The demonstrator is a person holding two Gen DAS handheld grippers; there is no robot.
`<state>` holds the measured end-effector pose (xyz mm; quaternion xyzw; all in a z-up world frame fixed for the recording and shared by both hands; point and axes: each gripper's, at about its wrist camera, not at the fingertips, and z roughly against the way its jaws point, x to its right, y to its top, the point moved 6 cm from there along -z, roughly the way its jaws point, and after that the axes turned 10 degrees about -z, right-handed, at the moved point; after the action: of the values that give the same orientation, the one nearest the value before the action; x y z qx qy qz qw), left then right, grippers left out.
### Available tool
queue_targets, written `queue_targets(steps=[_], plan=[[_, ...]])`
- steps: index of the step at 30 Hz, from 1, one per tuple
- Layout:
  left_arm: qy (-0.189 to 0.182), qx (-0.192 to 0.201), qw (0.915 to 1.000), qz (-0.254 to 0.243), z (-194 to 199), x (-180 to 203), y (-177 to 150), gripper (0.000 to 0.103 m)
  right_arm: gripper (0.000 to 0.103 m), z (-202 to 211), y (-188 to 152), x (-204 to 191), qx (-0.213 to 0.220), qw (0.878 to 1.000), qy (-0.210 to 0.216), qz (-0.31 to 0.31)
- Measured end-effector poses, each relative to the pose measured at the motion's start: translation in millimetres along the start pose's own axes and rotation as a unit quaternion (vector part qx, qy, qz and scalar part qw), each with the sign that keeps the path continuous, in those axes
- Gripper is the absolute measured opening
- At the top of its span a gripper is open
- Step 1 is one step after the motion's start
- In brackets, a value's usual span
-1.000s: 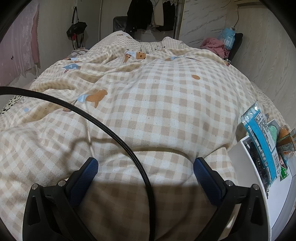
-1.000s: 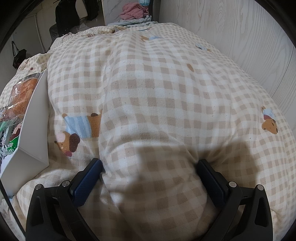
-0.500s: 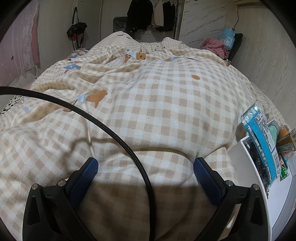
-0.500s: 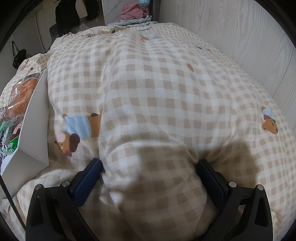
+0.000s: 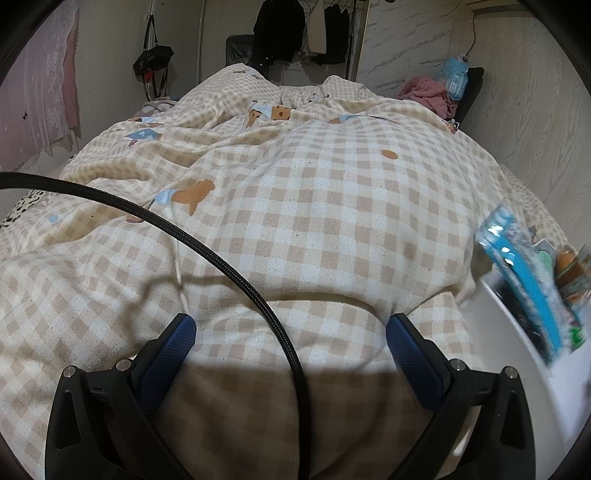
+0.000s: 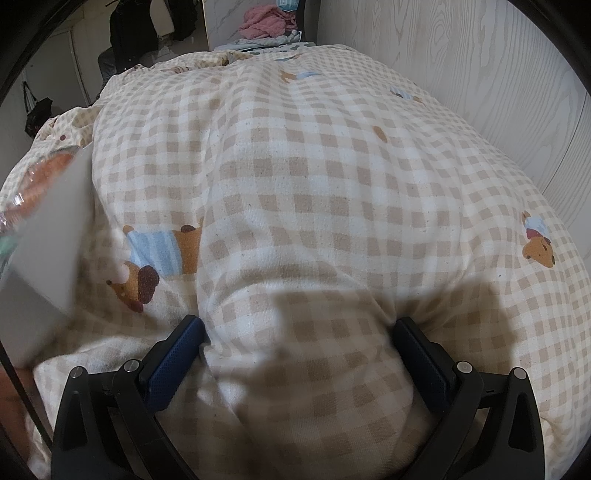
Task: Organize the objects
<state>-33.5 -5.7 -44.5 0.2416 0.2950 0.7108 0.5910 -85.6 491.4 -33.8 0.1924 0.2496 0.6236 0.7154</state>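
A white box with snack packets, among them a blue packet and an orange one, sits on the checked quilt at the right edge of the left wrist view; it looks blurred. The same box shows blurred at the left edge of the right wrist view, with an orange packet in it. My left gripper is open and empty, low over the quilt. My right gripper is open, its blue pads either side of a quilt bulge.
A black cable arcs across the left wrist view. A wood-panel wall runs along the bed's right side. Pink clothes and a blue pack lie at the far end; dark clothes hang behind.
The white box and its packets have turned blurred and shifted slightly in both views. Both grippers stay open in the same place over the quilt.
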Motion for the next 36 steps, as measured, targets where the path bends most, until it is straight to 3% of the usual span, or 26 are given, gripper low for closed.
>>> queue_targets(steps=[32,36], plan=[[-0.005,-0.008,1.0,0.004,1,0,0,0.103,0.103,19,-23,18,-0.063,0.995,-0.056,-0.045],[-0.007,-0.008,0.9999,0.007,1,1,-1,0.103,0.103,17,-20,17,-0.056,0.996,-0.049,-0.04]])
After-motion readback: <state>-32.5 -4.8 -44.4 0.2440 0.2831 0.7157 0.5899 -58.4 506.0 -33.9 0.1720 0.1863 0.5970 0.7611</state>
